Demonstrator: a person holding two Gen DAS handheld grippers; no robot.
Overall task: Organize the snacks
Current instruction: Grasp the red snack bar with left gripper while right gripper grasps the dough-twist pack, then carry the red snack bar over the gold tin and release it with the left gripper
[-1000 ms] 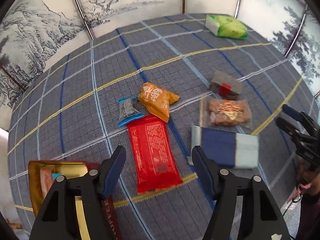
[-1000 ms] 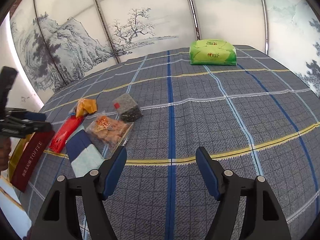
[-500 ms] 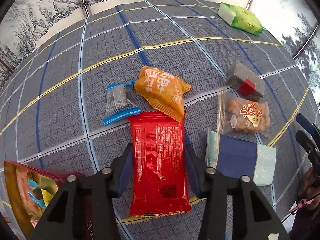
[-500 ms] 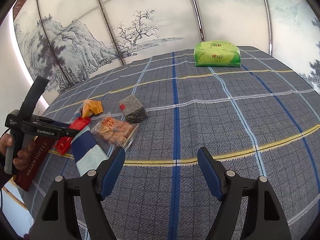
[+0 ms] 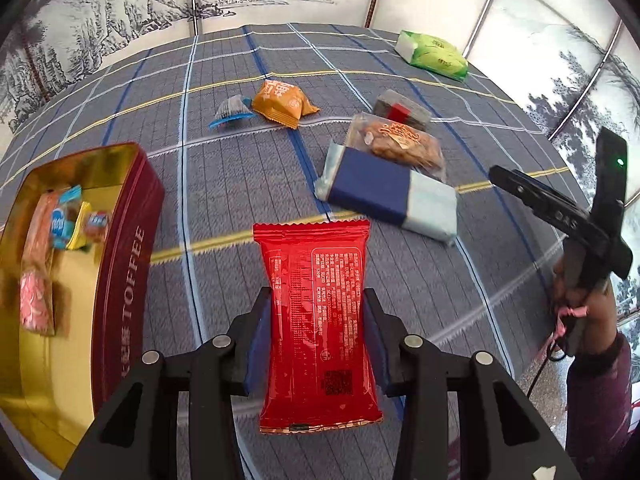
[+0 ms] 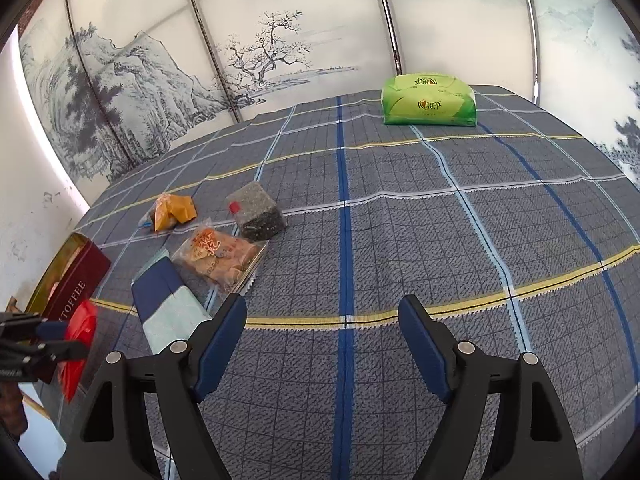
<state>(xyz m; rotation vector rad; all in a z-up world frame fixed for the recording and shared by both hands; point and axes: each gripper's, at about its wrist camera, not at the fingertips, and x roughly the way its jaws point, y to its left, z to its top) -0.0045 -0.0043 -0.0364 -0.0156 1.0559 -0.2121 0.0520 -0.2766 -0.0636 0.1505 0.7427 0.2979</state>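
Note:
My left gripper (image 5: 316, 304) is shut on a red snack packet (image 5: 318, 320) and holds it above the cloth, to the right of the open red toffee tin (image 5: 120, 248), which holds several sweets. On the cloth lie a blue and pale packet (image 5: 388, 196), a clear bag of biscuits (image 5: 396, 144), a grey block with a red label (image 5: 400, 108), an orange packet (image 5: 282, 102) and a small blue-edged wrapper (image 5: 232, 110). My right gripper (image 6: 322, 320) is open and empty above bare cloth, right of the blue packet (image 6: 168, 304). The tin (image 6: 68, 280) shows at its far left.
A green tissue pack (image 6: 428, 100) lies at the far edge of the plaid tablecloth (image 6: 440, 240). Painted screen panels (image 6: 260, 40) stand behind the table. The right gripper's body and the hand holding it show at the right of the left wrist view (image 5: 580, 232).
My left gripper closed on the red packet and lifted it off the cloth, toward the tin. The right gripper stayed open and barely moved.

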